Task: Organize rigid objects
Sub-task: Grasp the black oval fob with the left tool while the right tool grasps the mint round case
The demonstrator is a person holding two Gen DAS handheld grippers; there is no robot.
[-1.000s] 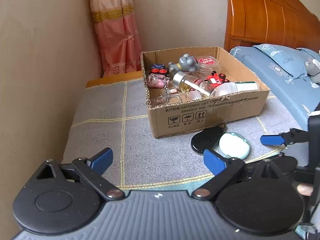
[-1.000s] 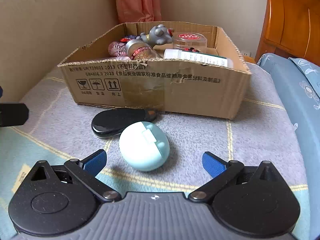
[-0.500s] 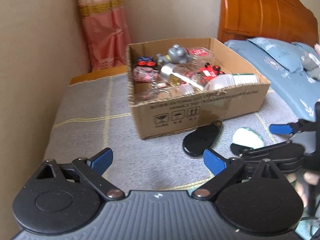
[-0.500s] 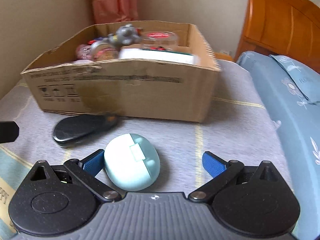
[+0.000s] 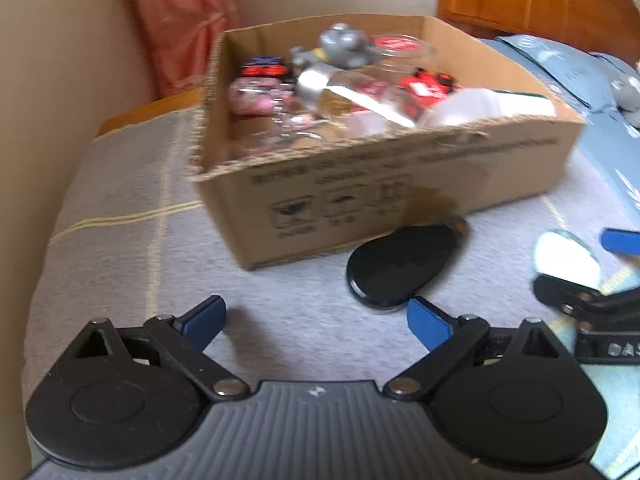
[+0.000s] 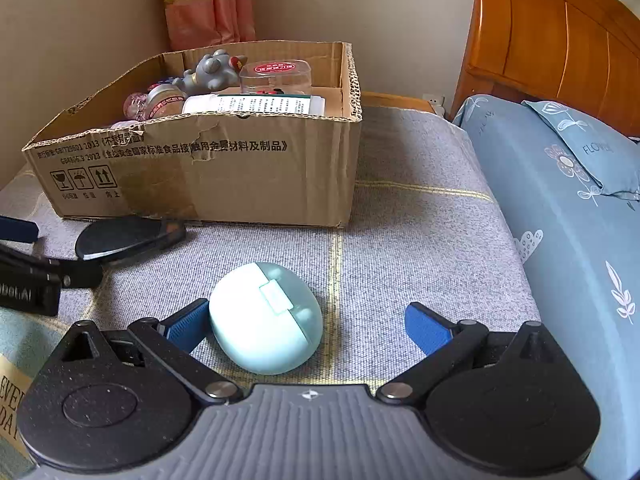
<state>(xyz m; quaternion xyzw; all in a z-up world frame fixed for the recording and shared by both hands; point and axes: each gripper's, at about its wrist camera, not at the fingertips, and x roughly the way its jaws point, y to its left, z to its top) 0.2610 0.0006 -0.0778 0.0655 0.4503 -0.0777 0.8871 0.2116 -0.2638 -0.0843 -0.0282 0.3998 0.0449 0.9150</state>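
Observation:
A pale mint round case (image 6: 266, 318) lies on the grey blanket between the fingers of my open right gripper (image 6: 306, 326), against the left finger (image 6: 188, 326). It also shows in the left wrist view (image 5: 566, 256). A black oval case (image 6: 124, 238) lies against the front of the cardboard box (image 6: 240, 176); in the left wrist view the black case (image 5: 404, 266) is just ahead of my open, empty left gripper (image 5: 316, 320). The box (image 5: 400, 192) holds several small toys, jars and bottles.
A blue patterned bed and pillow (image 6: 580, 184) with a wooden headboard (image 6: 552, 40) lie to the right. A beige wall (image 5: 52, 80) and pink curtain (image 5: 180, 20) stand to the left and behind. The left gripper's body (image 6: 28, 280) shows at the right view's left edge.
My right gripper has moved forward around the mint case, which now sits between its fingers. My left gripper has moved closer to the box and the black case.

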